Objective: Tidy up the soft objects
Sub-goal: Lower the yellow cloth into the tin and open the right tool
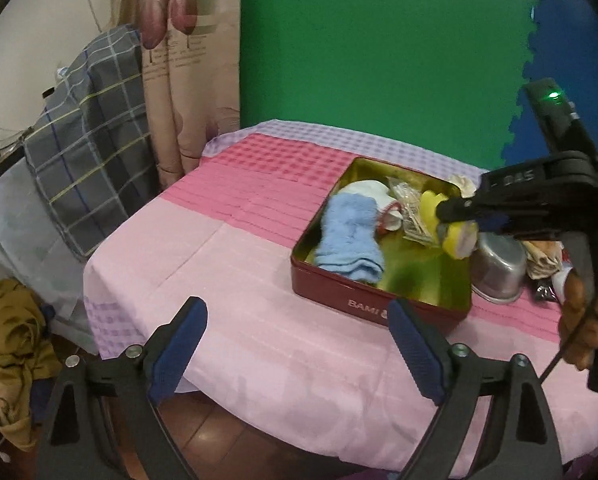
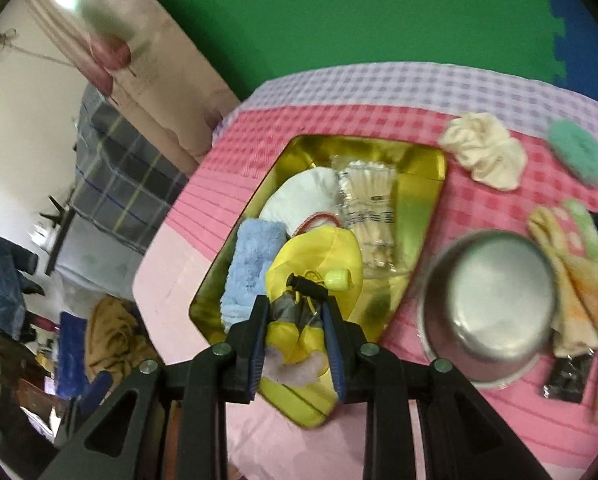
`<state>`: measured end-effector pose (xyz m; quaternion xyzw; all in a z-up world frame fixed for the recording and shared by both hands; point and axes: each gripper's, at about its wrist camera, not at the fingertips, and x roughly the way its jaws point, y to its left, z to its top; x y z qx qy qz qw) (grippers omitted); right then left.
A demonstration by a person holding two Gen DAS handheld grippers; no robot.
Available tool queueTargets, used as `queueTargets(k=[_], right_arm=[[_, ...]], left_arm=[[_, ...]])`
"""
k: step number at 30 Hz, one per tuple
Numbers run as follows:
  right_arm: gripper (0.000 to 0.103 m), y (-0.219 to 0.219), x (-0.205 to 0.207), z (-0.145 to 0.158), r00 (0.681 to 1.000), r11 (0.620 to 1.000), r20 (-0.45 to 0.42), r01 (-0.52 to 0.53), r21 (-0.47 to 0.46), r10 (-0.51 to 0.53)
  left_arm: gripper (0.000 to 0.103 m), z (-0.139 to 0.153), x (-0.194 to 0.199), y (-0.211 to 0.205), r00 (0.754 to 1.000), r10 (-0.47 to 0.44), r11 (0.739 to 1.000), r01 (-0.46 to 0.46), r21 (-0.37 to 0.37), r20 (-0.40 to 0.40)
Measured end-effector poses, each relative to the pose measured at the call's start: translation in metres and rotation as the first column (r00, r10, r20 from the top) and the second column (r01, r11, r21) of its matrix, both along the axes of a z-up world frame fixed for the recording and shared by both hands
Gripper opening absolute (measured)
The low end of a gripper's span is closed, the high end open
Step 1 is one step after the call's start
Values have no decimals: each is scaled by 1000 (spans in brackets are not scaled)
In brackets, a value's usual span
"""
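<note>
A red tin box with a gold inside sits on the pink cloth. In it lie a light blue towel, a white cloth and a clear packet of sticks. My right gripper is shut on a yellow soft pouch and holds it over the box. My left gripper is open and empty, in front of the box.
An upturned steel bowl stands right of the box. A cream cloth, a teal scrubber, patterned socks and a dark packet lie on the table's right side. A curtain hangs at the left.
</note>
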<state>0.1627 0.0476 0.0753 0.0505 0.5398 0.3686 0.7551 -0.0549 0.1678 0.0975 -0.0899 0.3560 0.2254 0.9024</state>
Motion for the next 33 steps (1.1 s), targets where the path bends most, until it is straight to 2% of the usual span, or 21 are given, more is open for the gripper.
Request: queueTargets(k=[8,12,20,24,30,33], right_arm=[[26,42,-3,-23,999,994,36,-26,-106,30],[27,53,-6,-30,998,990,49,-35,-139,43],[32,65,-13,-30,989,975,130,-36,-218,66],[35,60,-13,-23,988,982,146,-16,-191,44],[39,38,-14,-12,993,999,116,-23,-37,27],[39,33,-16,-10,991,999,128,-19,-33,23]], left_arm=[[89,-10,0,3,999,-16,1000,16,1,-40],[94,-10,2,3,999,-17,1000,17,-2,-41],[94,-11,2,7,999,-17,1000,16,-21,-47],[94,-16,6,9,997,-30,998,26,-54,-70],[94,-20,9,6,995,-36,998,32,-48,-91],[94,-22,10,4,994,-42,998,38,-39,-105]])
